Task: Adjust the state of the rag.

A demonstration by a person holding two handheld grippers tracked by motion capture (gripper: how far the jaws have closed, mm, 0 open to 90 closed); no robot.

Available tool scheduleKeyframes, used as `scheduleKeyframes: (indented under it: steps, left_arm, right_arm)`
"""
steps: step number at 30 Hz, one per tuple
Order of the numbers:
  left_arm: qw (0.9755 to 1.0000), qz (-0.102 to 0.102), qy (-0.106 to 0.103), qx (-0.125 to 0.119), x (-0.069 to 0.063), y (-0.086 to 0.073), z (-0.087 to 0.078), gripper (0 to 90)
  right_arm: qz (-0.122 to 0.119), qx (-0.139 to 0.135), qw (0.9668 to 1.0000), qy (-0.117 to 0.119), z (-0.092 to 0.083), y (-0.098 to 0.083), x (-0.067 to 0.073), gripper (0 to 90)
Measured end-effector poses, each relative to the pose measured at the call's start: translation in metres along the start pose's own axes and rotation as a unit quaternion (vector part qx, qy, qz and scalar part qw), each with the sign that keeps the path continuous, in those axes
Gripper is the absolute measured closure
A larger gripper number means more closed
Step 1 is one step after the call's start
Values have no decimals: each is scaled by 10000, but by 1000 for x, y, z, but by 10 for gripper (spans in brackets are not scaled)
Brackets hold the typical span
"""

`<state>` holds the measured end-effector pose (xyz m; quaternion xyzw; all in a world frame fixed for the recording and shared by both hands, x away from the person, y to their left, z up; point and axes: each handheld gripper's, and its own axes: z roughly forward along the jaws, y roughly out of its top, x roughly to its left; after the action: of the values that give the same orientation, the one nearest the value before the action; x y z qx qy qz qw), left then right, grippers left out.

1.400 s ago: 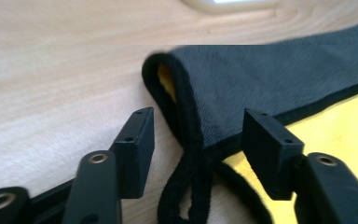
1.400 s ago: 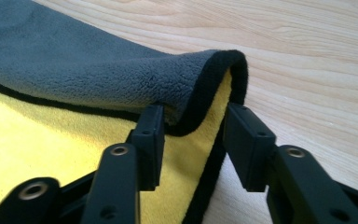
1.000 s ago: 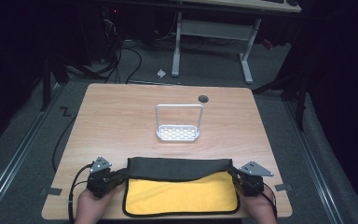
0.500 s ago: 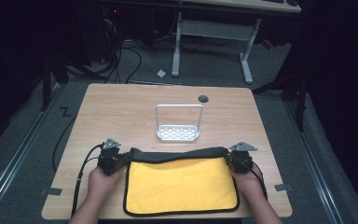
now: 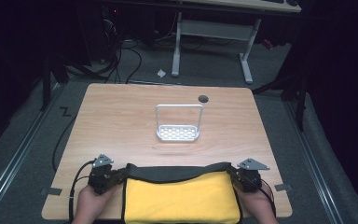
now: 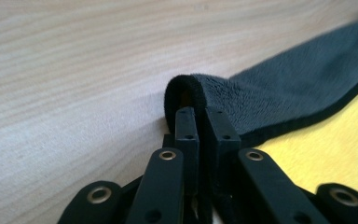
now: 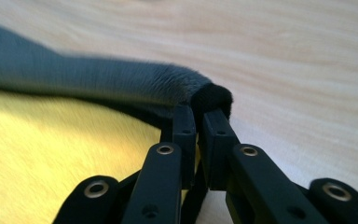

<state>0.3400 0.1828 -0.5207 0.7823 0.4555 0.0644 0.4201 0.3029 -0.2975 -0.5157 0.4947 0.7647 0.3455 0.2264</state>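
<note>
A towel (image 5: 182,200), yellow on top with a dark grey underside and border, lies at the table's near edge with its far edge folded over as a dark band. My left gripper (image 5: 121,176) is shut on the towel's far left corner. In the left gripper view the left gripper (image 6: 200,114) pinches the dark folded towel (image 6: 284,93) just above the wood. My right gripper (image 5: 233,176) is shut on the far right corner. In the right gripper view the right gripper (image 7: 199,114) clamps the rolled dark edge of the towel (image 7: 98,79).
A white wire rack (image 5: 178,123) with an upright handle stands at the middle of the wooden table (image 5: 121,116). A round cable hole (image 5: 203,99) sits near the far edge. Beyond the table are a dark floor, cables and a desk frame.
Both grippers first carried the towel's far edge away across the table, then drew it back toward the near edge. The dark band along that edge is wide again.
</note>
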Motion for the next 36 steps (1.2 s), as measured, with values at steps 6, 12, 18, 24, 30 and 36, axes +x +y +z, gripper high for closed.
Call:
scheduleKeyframes:
  steps: [6, 12, 18, 24, 30, 36]
  left_arm:
    - [9992, -359, 49, -153, 24, 29, 8, 842]
    - [9967, -695, 340, -228, 45, 40, 27, 731]
    - [9946, -696, 583, -502, 47, 41, 12, 598]
    - [9949, -411, 477, -790, 22, 38, -8, 563]
    - [9994, -226, 137, -232, 2, 21, 17, 699]
    - [9992, -204, 73, -336, -5, 28, 25, 675]
  right_arm:
    - [135, -112, 9998, -68, 11, 20, -11, 847]
    - [373, -1, 9991, -216, 39, 33, -29, 750]
    - [389, -196, 9987, -267, 31, 41, -38, 666]
    - [186, -219, 9994, -166, 20, 30, -21, 679]
    - [-35, 224, 9997, 15, 26, 16, -5, 822]
    - [-82, 302, 9994, -135, 40, 26, -5, 862]
